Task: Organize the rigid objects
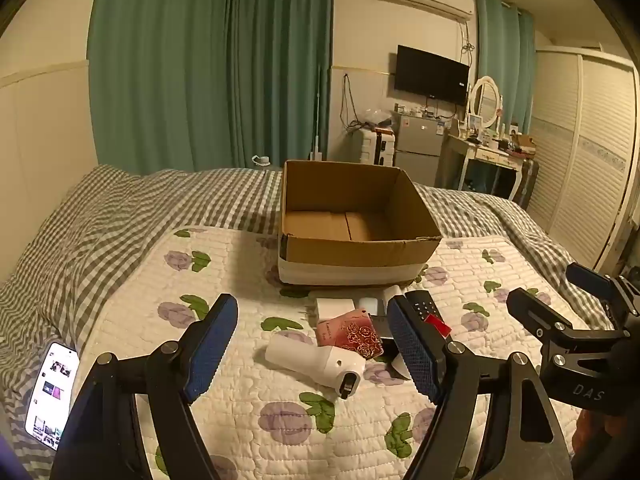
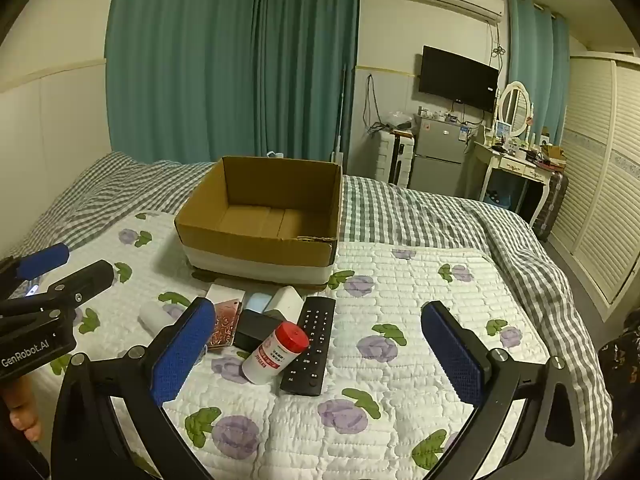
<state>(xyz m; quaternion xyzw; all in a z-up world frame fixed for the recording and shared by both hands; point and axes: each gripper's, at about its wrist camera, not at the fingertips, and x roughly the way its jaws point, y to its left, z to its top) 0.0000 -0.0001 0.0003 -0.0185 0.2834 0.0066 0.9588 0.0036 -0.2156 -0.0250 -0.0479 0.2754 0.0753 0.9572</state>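
Note:
An open, empty cardboard box (image 1: 352, 216) (image 2: 260, 216) stands on the flowered quilt. In front of it lies a small heap: a white handheld device (image 1: 316, 360), a pink rose-patterned card (image 1: 354, 336) (image 2: 224, 328), a white red-capped bottle (image 2: 276, 350), a black remote (image 2: 312, 344) (image 1: 424, 308), a black box (image 2: 256, 330) and white boxes (image 1: 334, 306) (image 2: 286, 300). My left gripper (image 1: 312, 344) hangs open above the white device, touching nothing. My right gripper (image 2: 320, 352) is open too, wide over the bottle and remote.
A lit phone (image 1: 52, 392) lies on the checked bedding at the left. The quilt (image 2: 400, 312) reaches right toward the bed edge. Beyond the bed stand a small fridge (image 2: 438, 152), a dressing table (image 2: 516, 168) and slatted wardrobe doors (image 2: 600, 200).

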